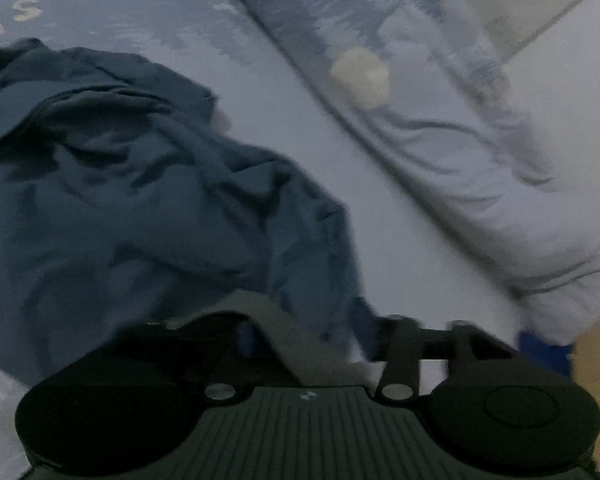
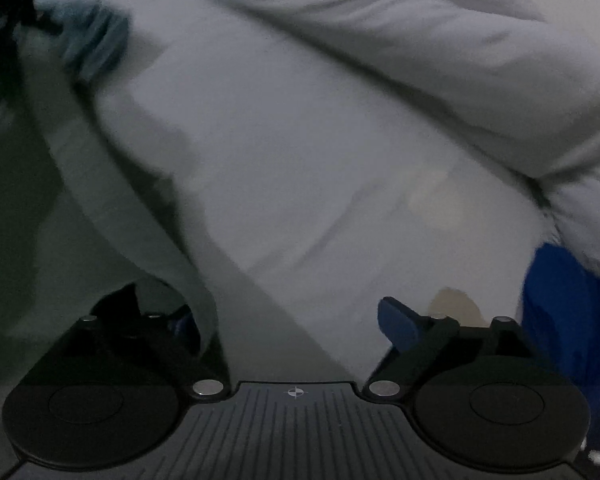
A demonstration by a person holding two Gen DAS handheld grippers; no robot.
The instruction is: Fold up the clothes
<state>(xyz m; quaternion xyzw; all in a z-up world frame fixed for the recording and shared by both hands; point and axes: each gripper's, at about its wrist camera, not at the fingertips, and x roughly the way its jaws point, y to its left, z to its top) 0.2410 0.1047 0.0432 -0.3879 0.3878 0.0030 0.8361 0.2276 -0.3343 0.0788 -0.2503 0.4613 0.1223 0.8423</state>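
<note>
**A:** Left wrist view: where did the garment lie, and how would it handle?

**B:** The crumpled dark teal cloth garment (image 1: pixel 132 184) lay in a loose heap on the pale printed bed sheet (image 1: pixel 260 120), to the left of the bunched white duvet (image 1: pixel 480 200). It appeared light, soft and limp, with no stiffness to hold a shape. It would likely sag and slide when lifted by one point. Recommended hold: a hem or corner at the near edge of the heap, one edge per tool.

**A:** State of the left tongs (image 1: pixel 340 332)?

**B:** Jaws stood apart. The near edge of the teal cloth lay at the left finger; the blur prevented confirming contact. Nothing was clamped.

**A:** Right wrist view: the right tongs (image 2: pixel 288 324)?

**B:** Jaws stood wide apart, blue pads (image 2: pixel 400 324) visible, over bare sheet. They gripped nothing. A strip of pale cloth (image 2: pixel 116 200) ran down past the left finger; contact could not be determined.
</note>
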